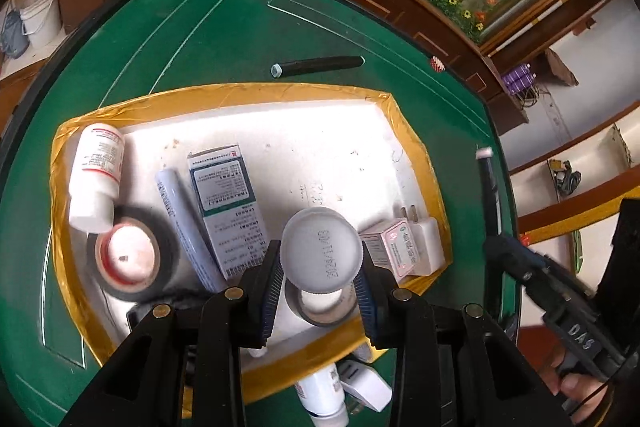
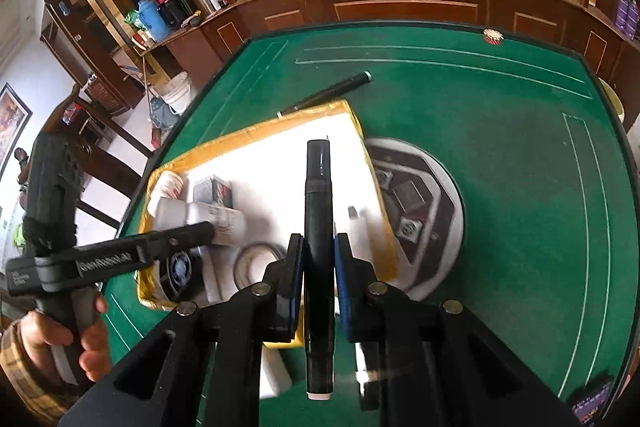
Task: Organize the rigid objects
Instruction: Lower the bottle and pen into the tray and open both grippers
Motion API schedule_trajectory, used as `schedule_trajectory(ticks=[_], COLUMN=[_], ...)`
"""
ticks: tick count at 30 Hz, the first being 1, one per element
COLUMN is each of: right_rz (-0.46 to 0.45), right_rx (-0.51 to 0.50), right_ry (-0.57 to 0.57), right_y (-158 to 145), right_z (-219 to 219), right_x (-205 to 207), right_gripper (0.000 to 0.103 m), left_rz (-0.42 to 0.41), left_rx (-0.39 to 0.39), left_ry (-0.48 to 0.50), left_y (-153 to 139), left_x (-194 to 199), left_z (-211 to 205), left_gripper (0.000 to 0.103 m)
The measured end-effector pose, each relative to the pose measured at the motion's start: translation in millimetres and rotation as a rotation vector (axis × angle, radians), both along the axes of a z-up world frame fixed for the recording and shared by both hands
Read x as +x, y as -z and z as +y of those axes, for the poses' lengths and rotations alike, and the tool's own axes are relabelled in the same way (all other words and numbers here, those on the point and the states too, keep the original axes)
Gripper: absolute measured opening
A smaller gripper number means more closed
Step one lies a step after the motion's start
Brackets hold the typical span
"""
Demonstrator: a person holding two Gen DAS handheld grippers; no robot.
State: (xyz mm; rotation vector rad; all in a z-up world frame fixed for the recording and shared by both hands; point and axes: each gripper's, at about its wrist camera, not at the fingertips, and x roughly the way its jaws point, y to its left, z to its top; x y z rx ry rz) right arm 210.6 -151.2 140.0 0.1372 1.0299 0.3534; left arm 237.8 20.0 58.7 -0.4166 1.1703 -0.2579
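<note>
— What's the left gripper [image 1: 322,291] got?

— A white bottle [image 1: 321,254], pinched by its ribbed cap between the two fingers [image 1: 269,297], cap end facing us. It hangs over the near part of the white tray [image 1: 320,147] — the one with yellow tape round its rim — right above a small roll of black tape [image 1: 320,307].

— And the right gripper [image 2: 319,289]?

— Its fingers are pressed on a black marker [image 2: 319,227], which runs straight along between them, white tip toward the wrist, far end out over the tray's near corner. From the left camera you see that same marker [image 1: 489,187] standing off the right edge of the green bench [image 1: 200,27], with the hand [image 1: 576,391] on the handle below.

— What's already in the tray?

— On the left a second white bottle [image 1: 96,175] on its side with a red-striped label, cap toward us. Just beside its cap, a bigger roll of black tape [image 1: 130,257] lying flat. Then a grey-white tube [image 1: 186,227], touching a teal and white medicine box [image 1: 228,207]. To the right, a small pink box [image 1: 390,247] against a white plug adapter [image 1: 428,243].

— Anything outside it?

— A black pen [image 1: 318,65] on the felt just past the tray's far edge. On the near side, another white tube [image 1: 320,395] and a white plug [image 1: 366,387], partly hidden under the gripper.
</note>
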Motion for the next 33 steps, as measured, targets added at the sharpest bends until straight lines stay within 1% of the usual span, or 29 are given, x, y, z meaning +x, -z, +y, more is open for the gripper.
schedule_trajectory(ticks=[3,6,9,12,13,16,20,27,33], right_rz=[-0.009,-0.009,0.001,0.009,0.011,0.024,0.063,0.130,0.145], right_rx=[-0.007,-0.009,-0.020,-0.026,-0.027,-0.035,-0.045,-0.053,-0.077], right_ry=[-0.017,-0.035,-0.057,-0.069,-0.073,-0.083,-0.095,-0.101,-0.115], right_y=[-4,-3,1,6,7,14,30,57,66], right_z=[11,20,31,39,41,47,55,66,82], right_x=[5,9,13,16,17,21,32,51,69], right_gripper=[0.014,0.014,0.014,0.014,0.014,0.014,0.014,0.014,0.014], left_rz=[0.012,0.019,0.014,0.003,0.003,0.007,0.037,0.027,0.034], left_rx=[0.000,-0.019,0.010,0.014,0.027,0.069,0.030,0.029,0.042], left_ry=[0.011,0.035,0.049,0.067,0.072,0.076,0.057,0.048,0.045], left_y=[5,11,9,4,4,11,27,27,26], left_x=[-2,-12,-22,-33,-37,-42,-48,-49,-50], left_z=[4,6,7,10,11,14,20,18,16], left_gripper=[0.035,0.035,0.035,0.035,0.035,0.035,0.035,0.035,0.035])
